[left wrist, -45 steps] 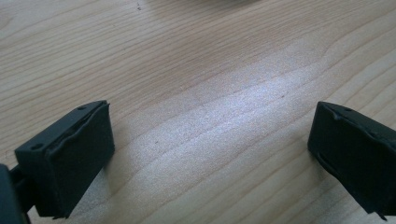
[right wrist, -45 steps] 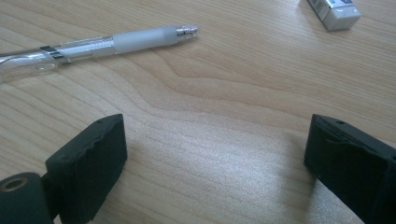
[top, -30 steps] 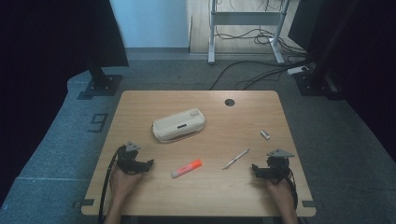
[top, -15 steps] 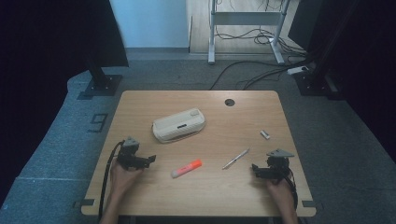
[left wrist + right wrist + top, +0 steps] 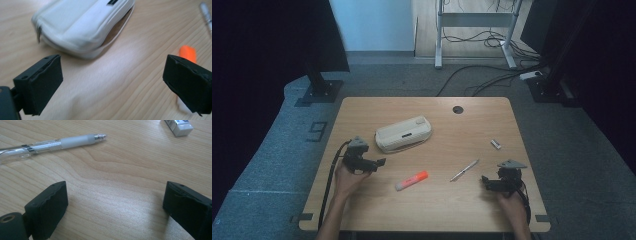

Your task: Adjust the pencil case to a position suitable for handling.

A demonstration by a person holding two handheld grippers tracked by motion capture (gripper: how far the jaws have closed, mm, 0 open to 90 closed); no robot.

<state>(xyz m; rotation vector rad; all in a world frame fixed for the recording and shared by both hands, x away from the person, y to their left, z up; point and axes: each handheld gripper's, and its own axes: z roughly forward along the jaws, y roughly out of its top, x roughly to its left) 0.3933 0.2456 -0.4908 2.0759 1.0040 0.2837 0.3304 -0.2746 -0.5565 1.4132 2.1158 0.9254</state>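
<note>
High view first, starting at the near edge of the worktop [image 5: 362, 210]: both hands rest low on it, the left tongs [image 5: 379, 162] and the right tongs [image 5: 484, 180] each gaping wide with nothing between the jaws. Just ahead of them lie the loose bits. The orange highlighter [image 5: 411, 180] sits between the two hands but closer to the left one, long axis running low-left to high-right, orange end toward the right. The clear pen [image 5: 465, 170] lies on roughly the same slant, just up and left of the right tongs, so that hand looks like the natural one for it. Further back, the white pencil case [image 5: 403, 134] sits just beyond the left tongs, partly unzipped. A small white eraser [image 5: 496, 144] lies beyond the pen.
</note>
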